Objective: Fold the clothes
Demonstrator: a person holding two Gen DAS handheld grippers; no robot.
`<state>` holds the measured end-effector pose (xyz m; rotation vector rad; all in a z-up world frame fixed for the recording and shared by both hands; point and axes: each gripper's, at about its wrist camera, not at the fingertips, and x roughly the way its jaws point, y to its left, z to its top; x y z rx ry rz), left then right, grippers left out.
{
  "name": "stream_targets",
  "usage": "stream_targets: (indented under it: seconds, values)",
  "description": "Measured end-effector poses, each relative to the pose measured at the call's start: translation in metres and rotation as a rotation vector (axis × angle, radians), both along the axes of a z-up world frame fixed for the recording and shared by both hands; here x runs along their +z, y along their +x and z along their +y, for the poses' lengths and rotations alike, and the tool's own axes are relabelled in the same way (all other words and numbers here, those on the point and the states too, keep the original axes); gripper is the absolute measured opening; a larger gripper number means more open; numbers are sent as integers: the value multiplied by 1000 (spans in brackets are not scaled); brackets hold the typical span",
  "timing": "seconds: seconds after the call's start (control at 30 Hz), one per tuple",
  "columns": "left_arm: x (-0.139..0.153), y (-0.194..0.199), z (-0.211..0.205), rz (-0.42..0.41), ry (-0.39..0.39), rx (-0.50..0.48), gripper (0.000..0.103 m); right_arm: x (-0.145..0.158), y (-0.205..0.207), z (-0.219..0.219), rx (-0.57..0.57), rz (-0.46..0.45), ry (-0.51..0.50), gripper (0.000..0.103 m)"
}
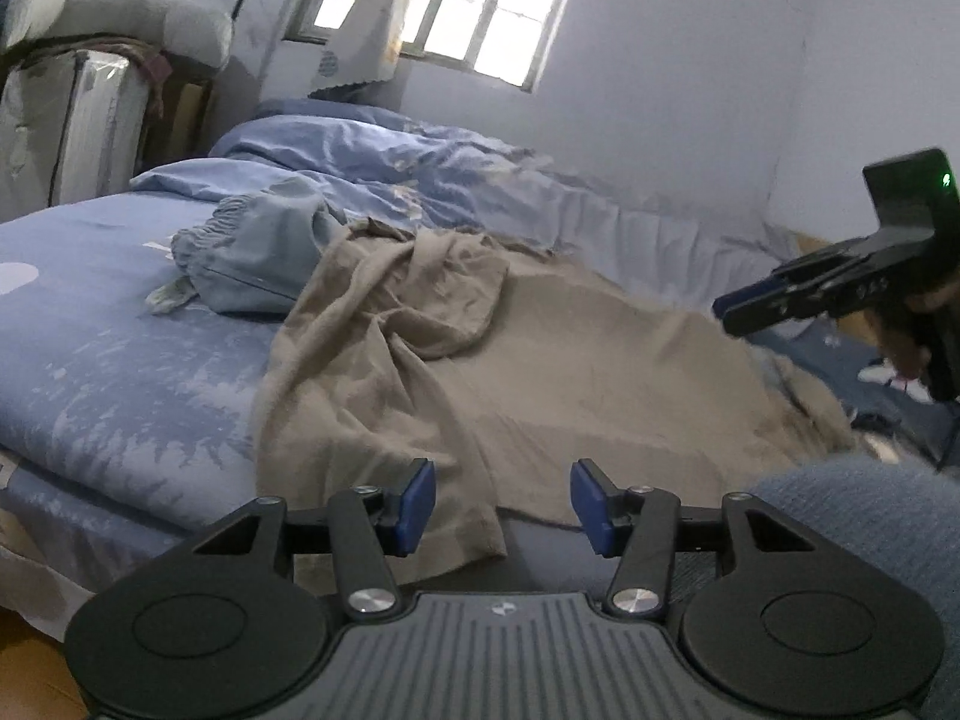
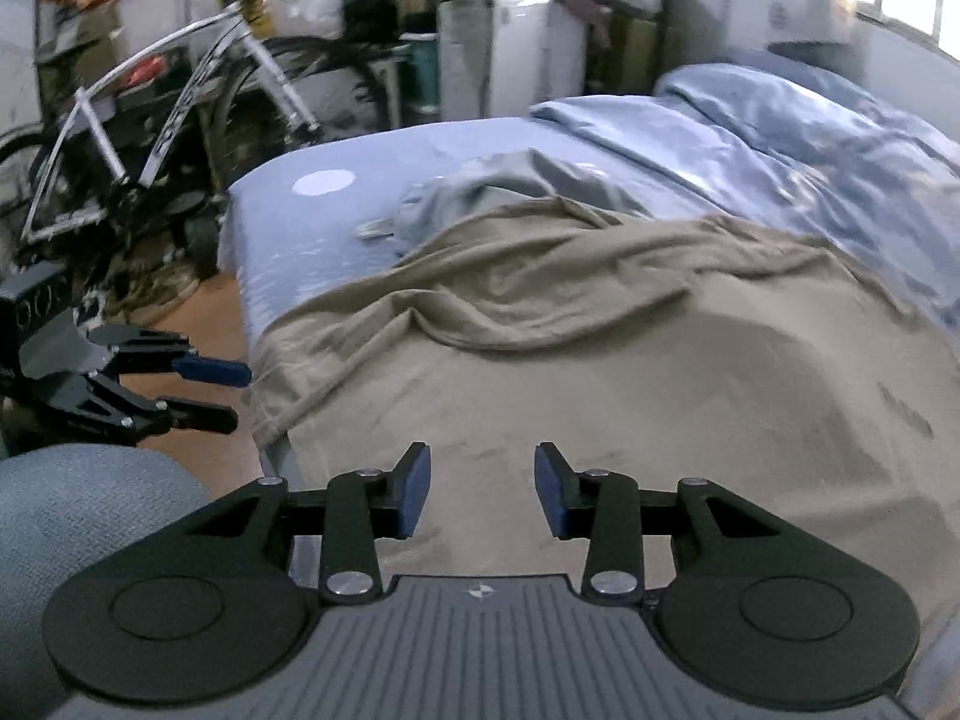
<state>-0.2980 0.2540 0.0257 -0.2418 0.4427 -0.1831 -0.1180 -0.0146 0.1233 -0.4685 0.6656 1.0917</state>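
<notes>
The left gripper (image 1: 503,507) sits at 6 o'clock in its own view, jaws spread wide with nothing between the blue pads. The right gripper (image 2: 482,492) is likewise parted and empty. In the left view, the right gripper appears at 3 o'clock, gripped by a hand (image 1: 912,330).

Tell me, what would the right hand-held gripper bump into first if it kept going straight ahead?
Probably the tan garment spread on the bed. The right hand-held gripper is open and points right over it, so that cloth comes first, though depth is hard to judge.
</notes>
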Motion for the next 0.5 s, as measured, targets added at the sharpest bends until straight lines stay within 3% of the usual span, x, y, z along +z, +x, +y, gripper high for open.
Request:
stream_targets:
  seconds: [0.13,0.23,0.5]
  values:
    - [-2,1,-9,10,92,24,49,6,-3,-12,-38,-12,32,39]
    - [-5,0,-22,12,226,32,48,13,-6,-20,-58,-29,56,39]
    - [-14,2,-36,4,298,30,48,20,-12,-44,-115,-37,76,40]
